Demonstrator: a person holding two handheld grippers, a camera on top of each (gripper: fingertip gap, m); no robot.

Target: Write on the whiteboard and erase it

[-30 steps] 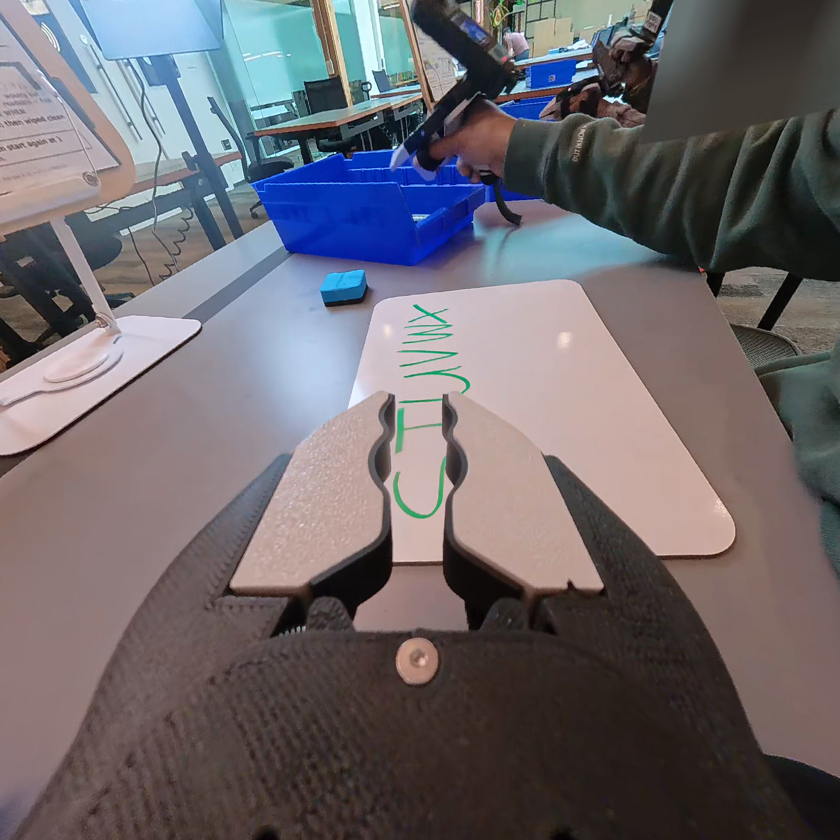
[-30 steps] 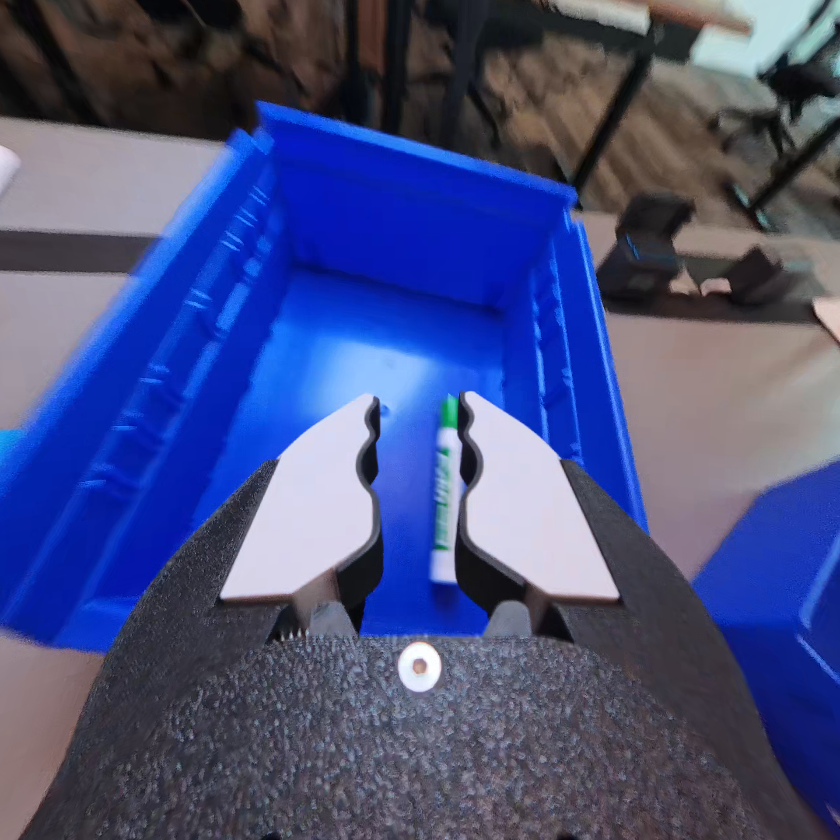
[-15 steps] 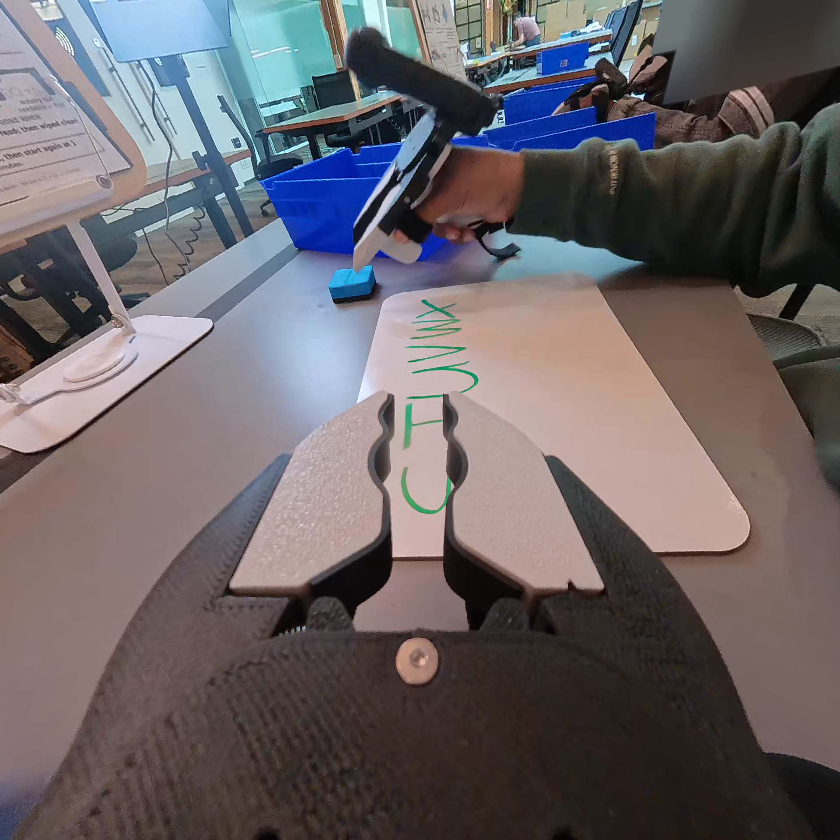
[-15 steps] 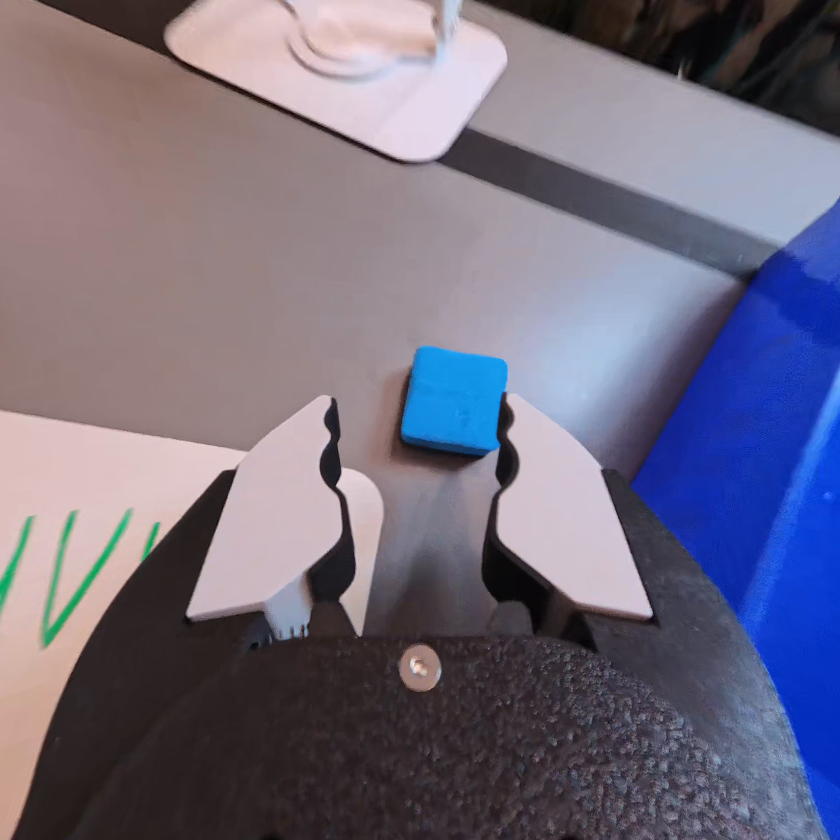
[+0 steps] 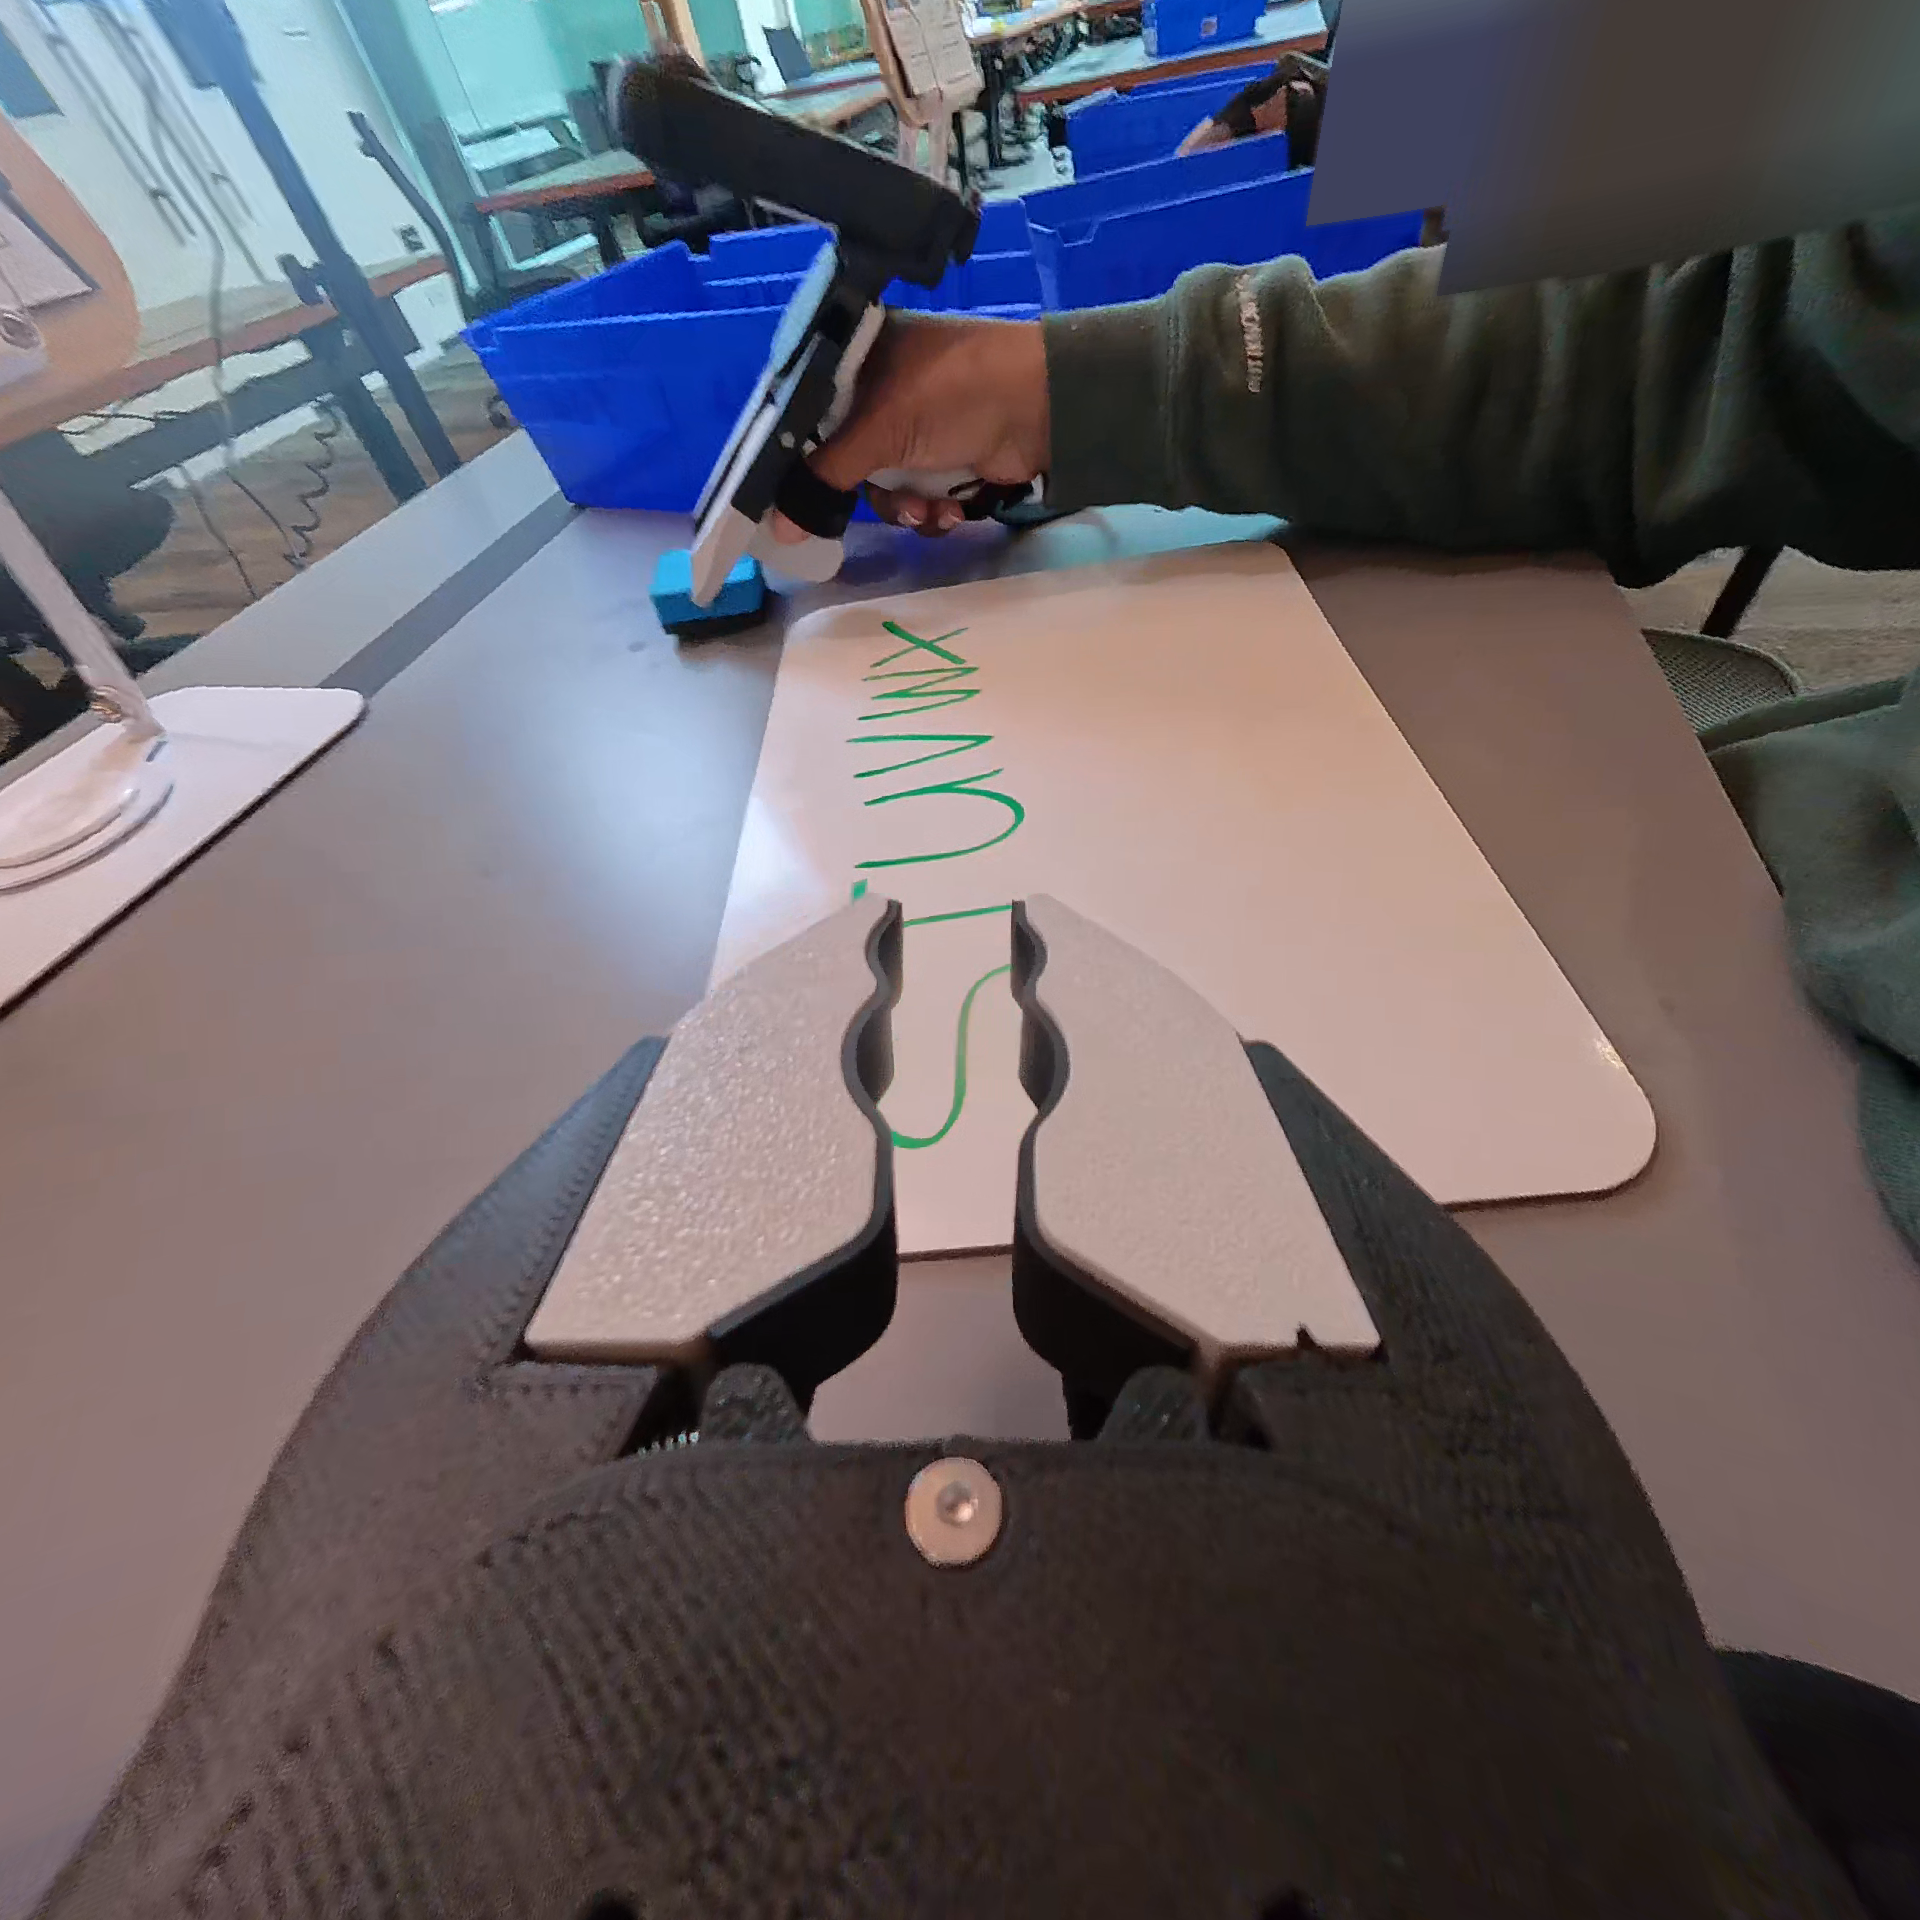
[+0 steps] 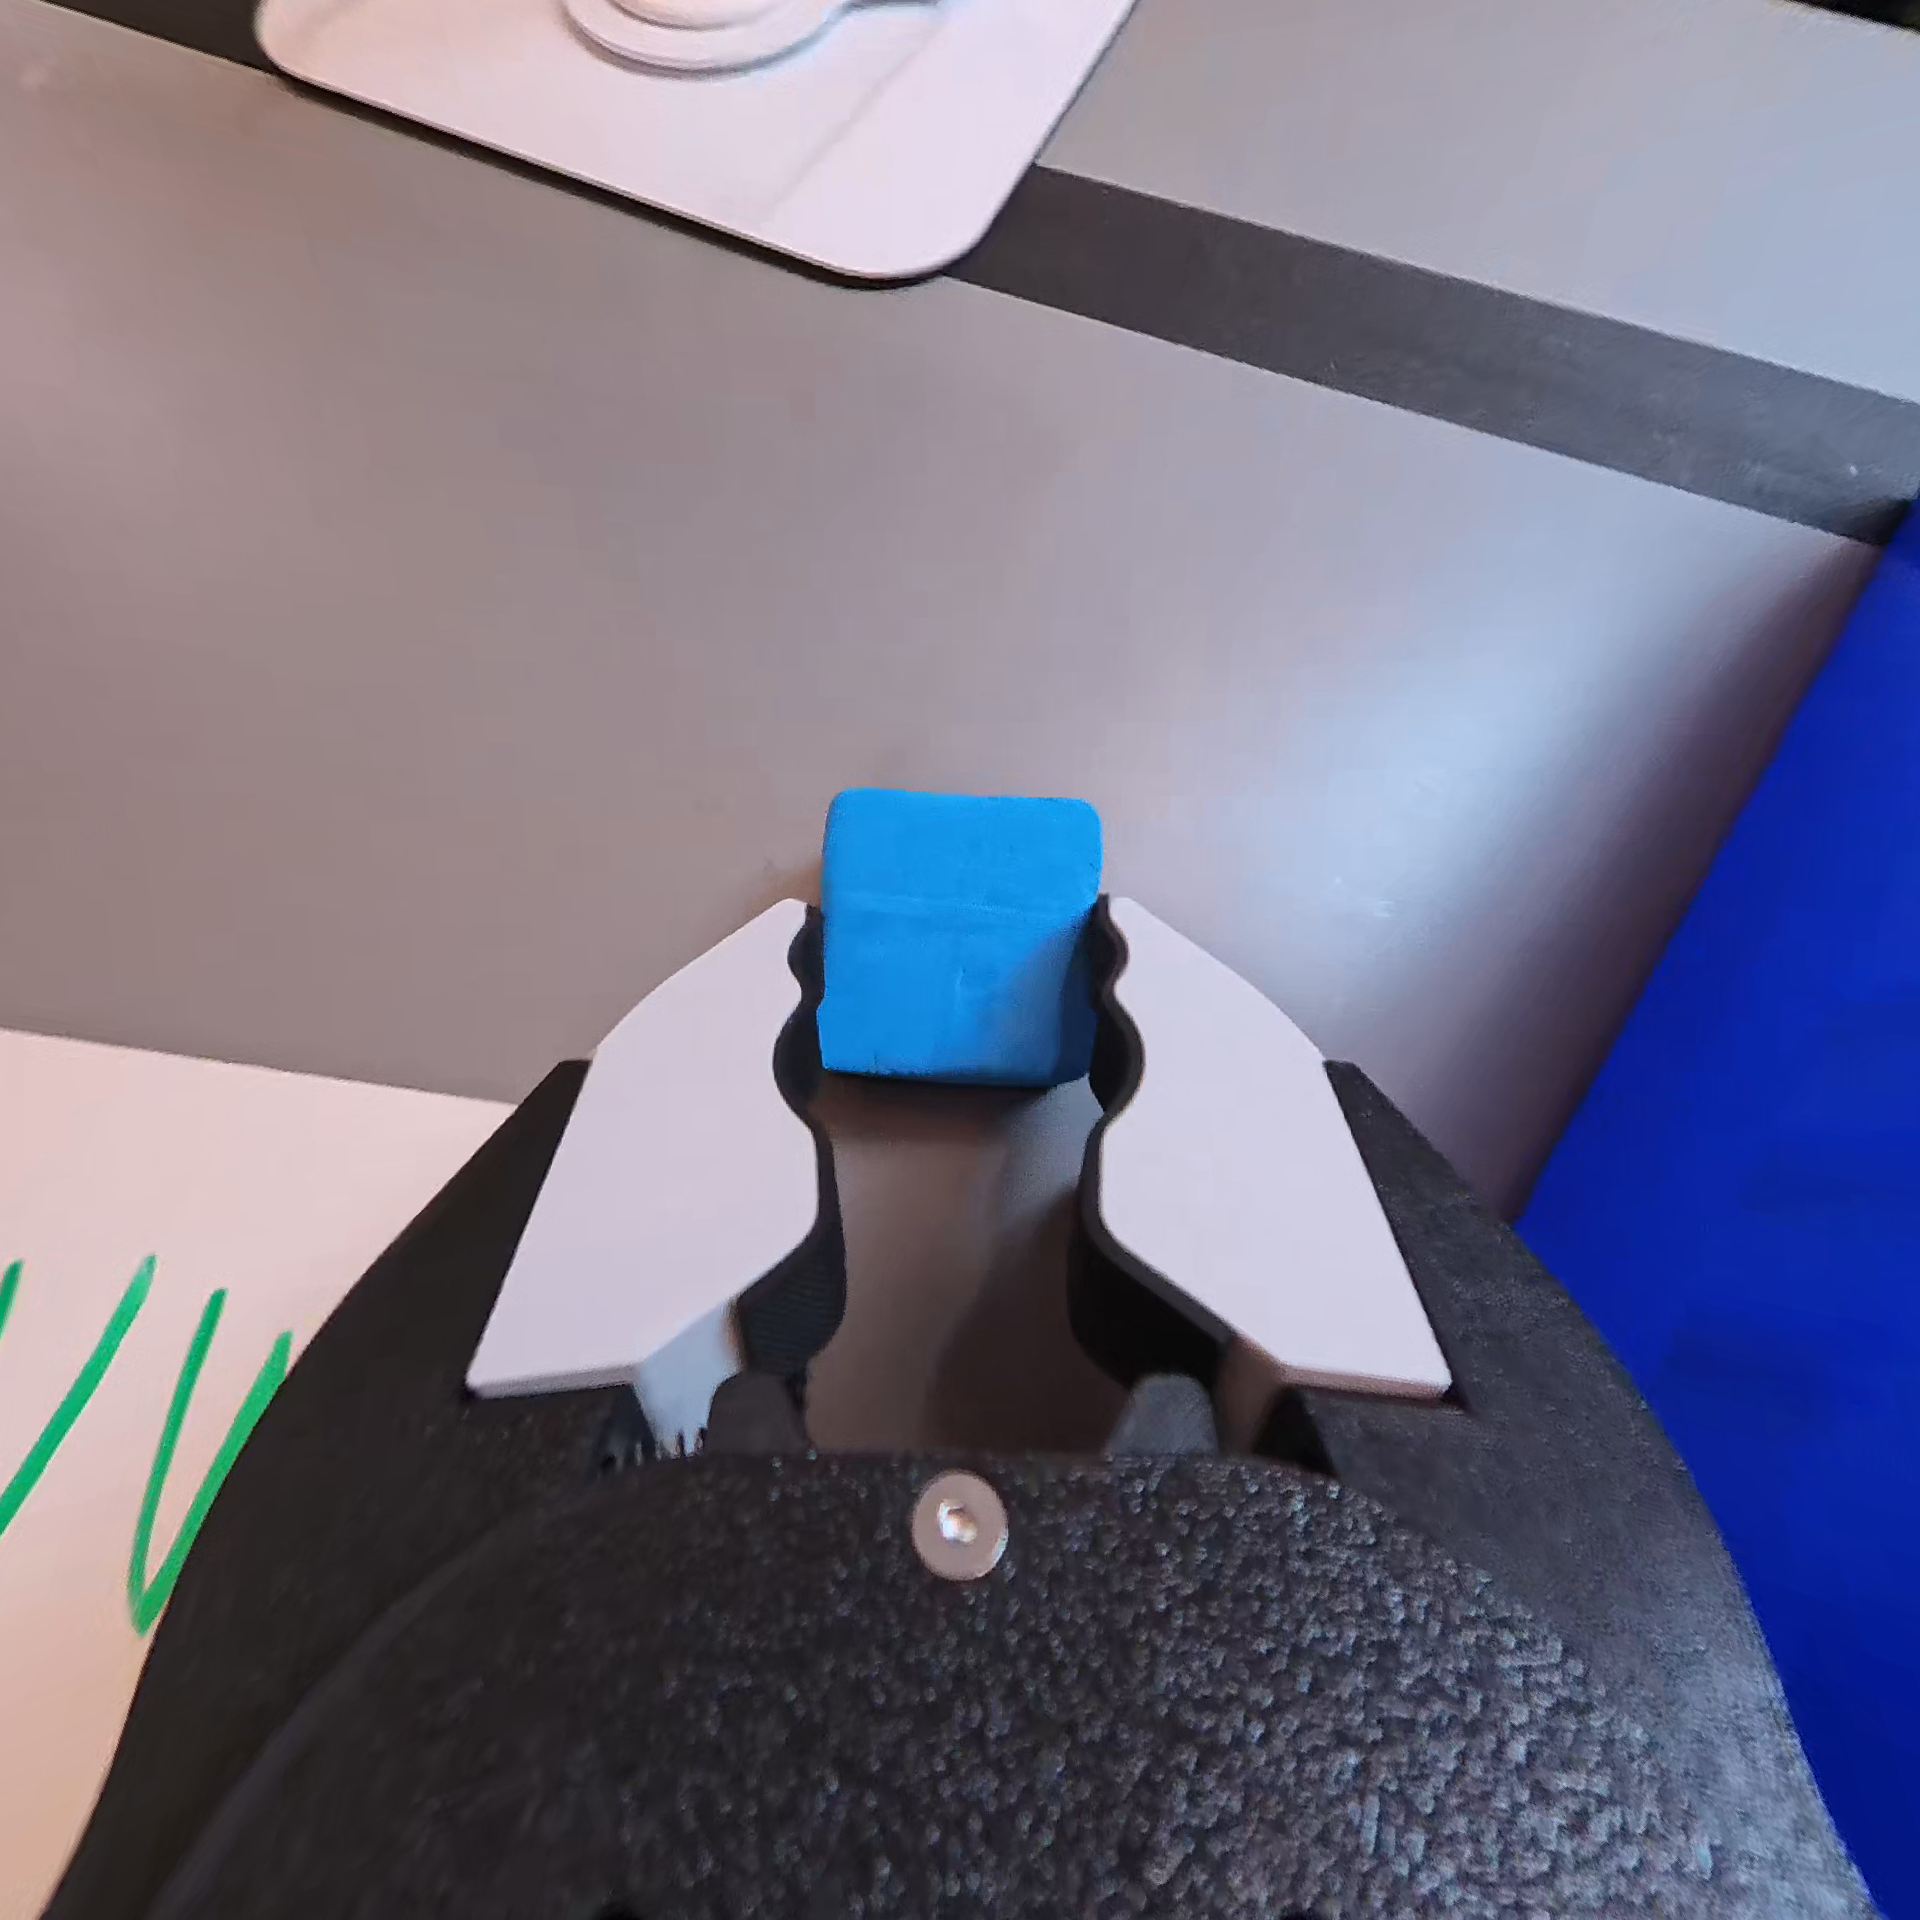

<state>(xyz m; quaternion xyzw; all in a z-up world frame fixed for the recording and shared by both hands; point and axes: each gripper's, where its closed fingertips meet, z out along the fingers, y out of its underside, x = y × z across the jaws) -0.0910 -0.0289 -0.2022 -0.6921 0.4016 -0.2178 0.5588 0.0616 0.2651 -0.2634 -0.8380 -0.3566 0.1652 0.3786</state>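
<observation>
Left wrist view: green marker writing (image 5: 940,790) on whiteboard (image 5: 1299,883); right claw (image 6: 954,971) pinches blue eraser (image 6: 956,935).

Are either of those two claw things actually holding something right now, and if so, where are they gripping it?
The right gripper is shut on the blue eraser, its fingertips pressing the two opposite sides while it sits on the table. The left gripper holds nothing, hovering over the whiteboard.

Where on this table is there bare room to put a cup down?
Bare table lies between the white stand base and the whiteboard. The whiteboard's right half is unmarked. It is crowded near the eraser, right gripper and blue bin.
</observation>
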